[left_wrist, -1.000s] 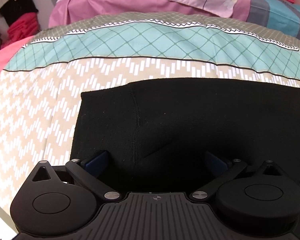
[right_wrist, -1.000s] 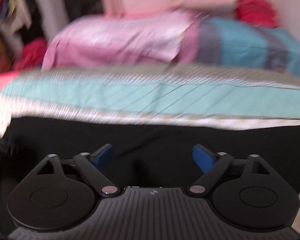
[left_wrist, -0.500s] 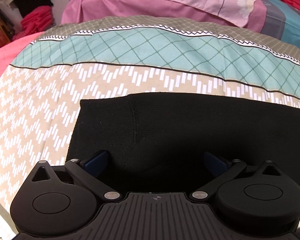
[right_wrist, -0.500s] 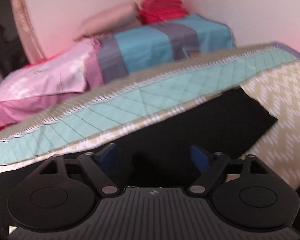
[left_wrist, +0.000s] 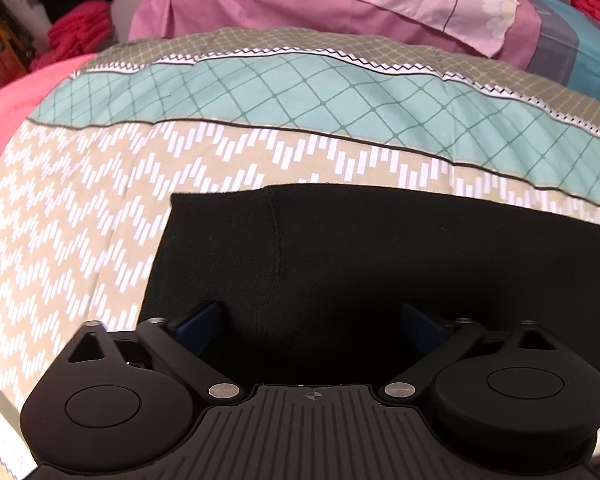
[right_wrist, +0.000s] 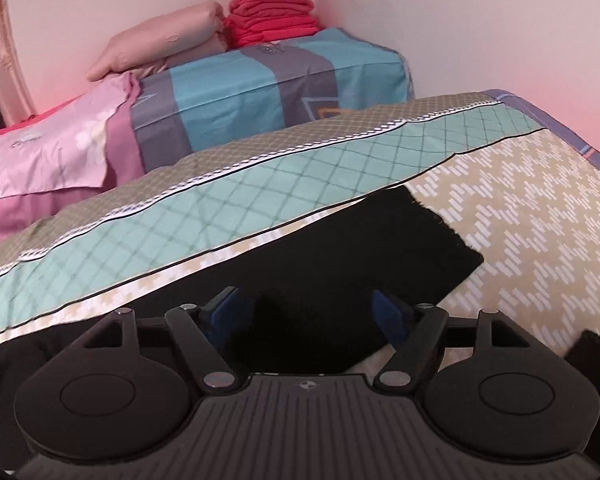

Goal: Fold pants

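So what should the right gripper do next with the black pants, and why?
Probably close the right gripper on the end of the black pants. Its jaws stand apart and have just been closing, with the dark cloth between them but not pinched. The left gripper is open over the other end.

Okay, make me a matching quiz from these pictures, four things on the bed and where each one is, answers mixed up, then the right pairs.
Things:
1. black pants
2. red folded stack
3. pink floral pillow
4. right hand-held gripper

Places:
A. in the far wall corner, atop the blue striped bedding
B. spread flat on the patterned quilt
C. jaws apart over the pants' end
D. left of the blue striped bedding

Pairs: 1-B, 2-A, 3-D, 4-C
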The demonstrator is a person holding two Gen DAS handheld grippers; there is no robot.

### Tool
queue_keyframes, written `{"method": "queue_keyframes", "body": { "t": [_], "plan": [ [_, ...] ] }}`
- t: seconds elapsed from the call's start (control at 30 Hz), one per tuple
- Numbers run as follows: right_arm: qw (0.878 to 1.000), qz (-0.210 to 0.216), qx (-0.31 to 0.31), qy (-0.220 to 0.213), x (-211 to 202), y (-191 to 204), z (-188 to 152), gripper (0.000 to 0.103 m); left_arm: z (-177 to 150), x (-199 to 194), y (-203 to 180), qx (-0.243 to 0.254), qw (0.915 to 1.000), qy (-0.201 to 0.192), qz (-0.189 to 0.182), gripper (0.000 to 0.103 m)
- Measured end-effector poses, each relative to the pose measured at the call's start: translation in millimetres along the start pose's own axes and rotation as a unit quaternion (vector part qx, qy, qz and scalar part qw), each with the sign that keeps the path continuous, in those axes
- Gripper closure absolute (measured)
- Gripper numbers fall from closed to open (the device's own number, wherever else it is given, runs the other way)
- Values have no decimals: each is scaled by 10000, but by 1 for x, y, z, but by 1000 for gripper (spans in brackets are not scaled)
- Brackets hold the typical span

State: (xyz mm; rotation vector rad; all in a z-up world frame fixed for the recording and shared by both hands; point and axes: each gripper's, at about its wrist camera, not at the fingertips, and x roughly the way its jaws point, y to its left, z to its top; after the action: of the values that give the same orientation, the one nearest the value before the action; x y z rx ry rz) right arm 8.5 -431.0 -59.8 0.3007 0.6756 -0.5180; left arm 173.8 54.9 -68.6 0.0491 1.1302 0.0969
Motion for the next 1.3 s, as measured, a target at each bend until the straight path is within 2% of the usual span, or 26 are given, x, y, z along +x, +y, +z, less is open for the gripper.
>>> {"method": "queue_keyframes", "body": {
  "t": [0.17,0.27,0.43,0.53,0.57,0.67,0.83,0.9,0.97,1.03,1.1,1.2,1.3],
  "plan": [
    [9988,298,-374,89,-32,37,-23,23,-23,-37,14,77,9997,-180,-176,0],
    [9942,694,-816,138,-55,71,-45,22,-47,-58,23,130,9992,-268,-257,0],
    [9775,1260,-1690,-29,-102,123,-86,22,-96,-72,34,422,9984,-246,-271,0],
    [9690,1561,-1909,-116,-133,136,-109,22,-119,-61,41,595,9981,-31,-174,0],
    [9661,1676,-1962,-69,-140,139,-116,22,-125,-56,45,612,9980,39,-150,0],
    [9553,1980,-2180,246,-157,146,-143,22,-132,-57,49,770,9969,-148,-90,0],
    [9365,2296,-2517,825,-172,163,-183,30,-128,-60,57,674,9976,-113,-72,0],
    [9307,2345,-2640,954,-174,171,-189,30,-131,-59,60,706,9975,-84,-27,0],
    [9315,2258,-2660,1030,-175,178,-193,29,-133,-59,63,736,9972,-136,-13,0],
    [9308,2147,-2638,1336,-165,184,-196,26,-134,-58,65,703,9974,-134,-36,0],
    [9291,2084,-2746,1340,-169,188,-199,23,-133,-56,67,647,9979,-85,-61,0],
    [9180,1956,-3177,1345,-177,196,-208,22,-132,-57,66,686,9976,-77,-56,0],
    [9177,1984,-3149,1390,-180,189,-212,20,-133,-57,67,675,9976,-108,-90,0]
  ]
}}
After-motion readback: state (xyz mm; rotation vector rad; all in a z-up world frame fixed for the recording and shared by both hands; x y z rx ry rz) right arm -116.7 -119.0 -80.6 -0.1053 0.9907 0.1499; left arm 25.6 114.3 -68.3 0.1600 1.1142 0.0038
